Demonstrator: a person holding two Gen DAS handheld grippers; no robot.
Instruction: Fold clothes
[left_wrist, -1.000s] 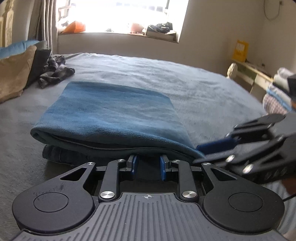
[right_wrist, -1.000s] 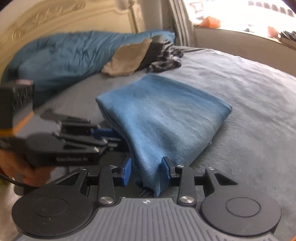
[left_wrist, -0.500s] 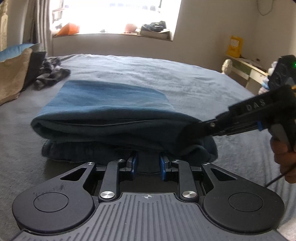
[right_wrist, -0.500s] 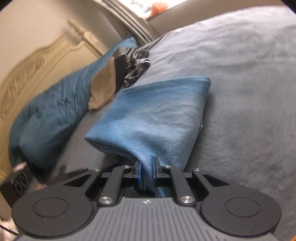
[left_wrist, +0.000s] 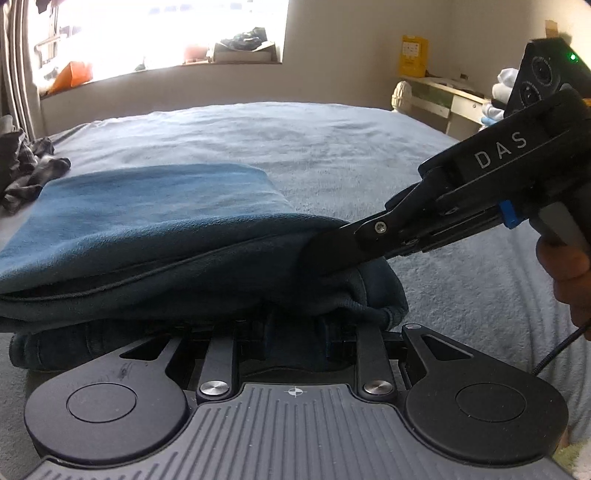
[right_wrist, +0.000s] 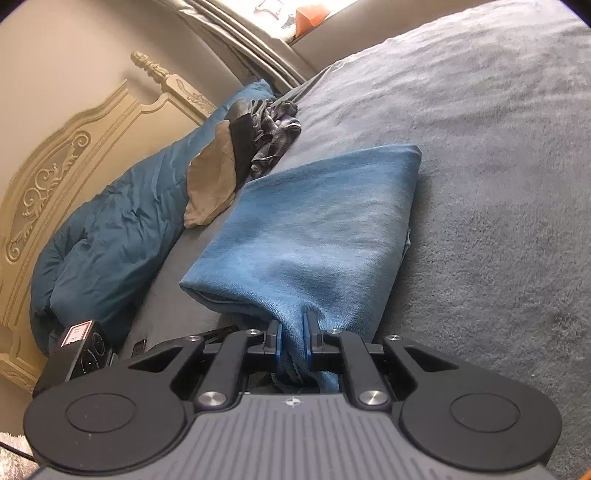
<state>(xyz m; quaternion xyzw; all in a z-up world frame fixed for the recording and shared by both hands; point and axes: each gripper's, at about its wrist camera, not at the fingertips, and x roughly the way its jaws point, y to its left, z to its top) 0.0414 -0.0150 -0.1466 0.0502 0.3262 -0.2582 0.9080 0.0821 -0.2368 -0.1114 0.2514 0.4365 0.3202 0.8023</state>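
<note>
Because the fold needs both near corners carried together, I have each tool on the near edge of the blue garment (right_wrist: 317, 236), which lies folded on the grey bed cover (right_wrist: 498, 184), toward the near edge of the bed, well apart from the headboard end. Right gripper (right_wrist: 291, 338): jaws nearly together, pads pinching a bunched corner of the cloth between them, a firm hold as I read it. Left gripper (left_wrist: 291, 332): fingers narrowly parted, tips buried under the overhanging layer; cloth sits between them, but I cannot tell whether the pads actually press on it. In the left view the right gripper reaches in from the right and bites the upper layer. Containers: none in view. Loose pile of dark clothes (right_wrist: 273, 129) and a tan pillow (right_wrist: 210, 184) rest against the teal duvet (right_wrist: 103, 236) by the headboard (right_wrist: 55, 173), unfolded, untouched.
</note>
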